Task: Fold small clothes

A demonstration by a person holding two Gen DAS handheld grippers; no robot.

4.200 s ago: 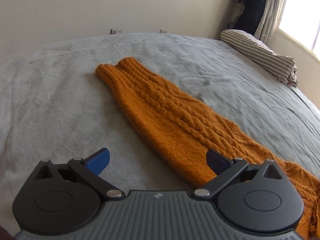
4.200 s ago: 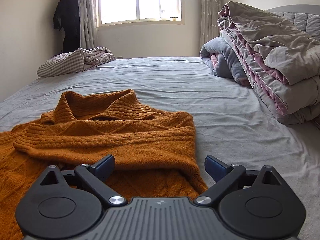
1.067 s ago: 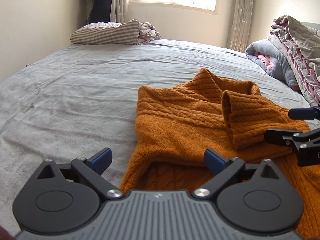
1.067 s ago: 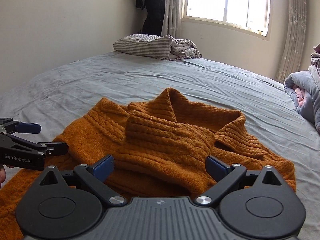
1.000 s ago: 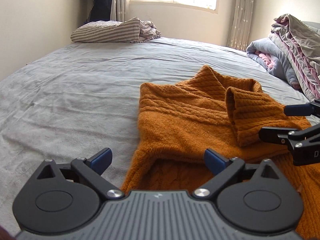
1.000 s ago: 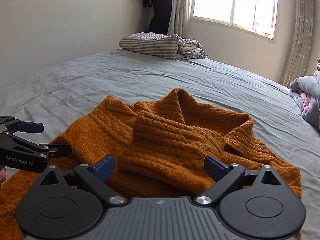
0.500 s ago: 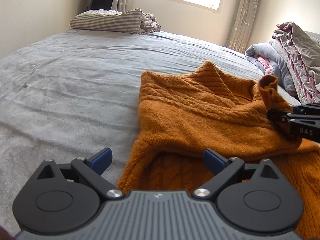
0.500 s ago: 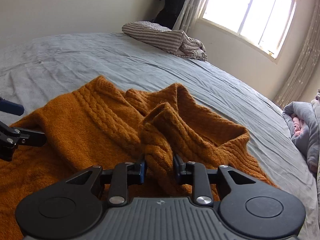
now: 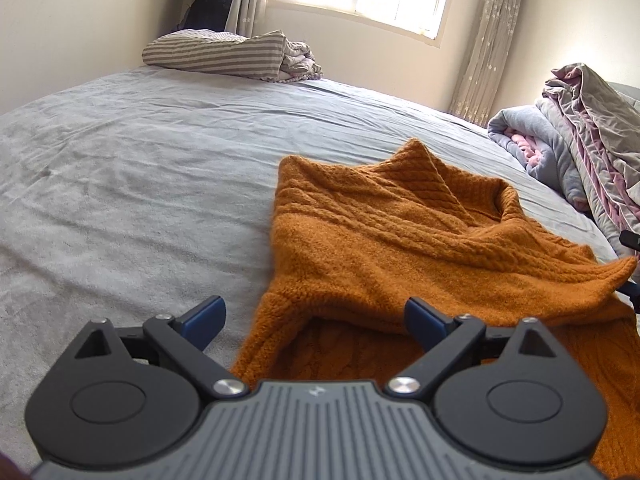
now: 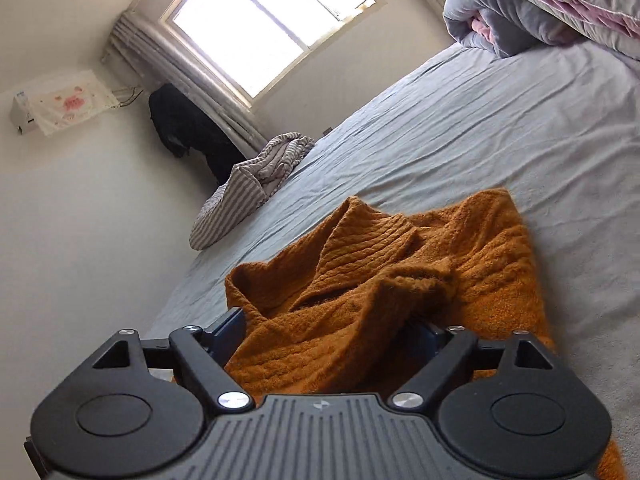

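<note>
The left hand-held gripper [image 9: 314, 316] gapes wide over the orange cable-knit sweater [image 9: 400, 248]; the right hand-held gripper [image 10: 332, 332], spread apart, has sweater fabric bunched between its fingers.

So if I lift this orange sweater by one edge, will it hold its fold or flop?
Likely floppy: the orange sweater already sags and bunches between the right gripper fingers. The chunky cable knit looks thick, so probably heavyish and clingy on the grey bedsheet, not slippery. The folded layers would probably slump open.
</note>
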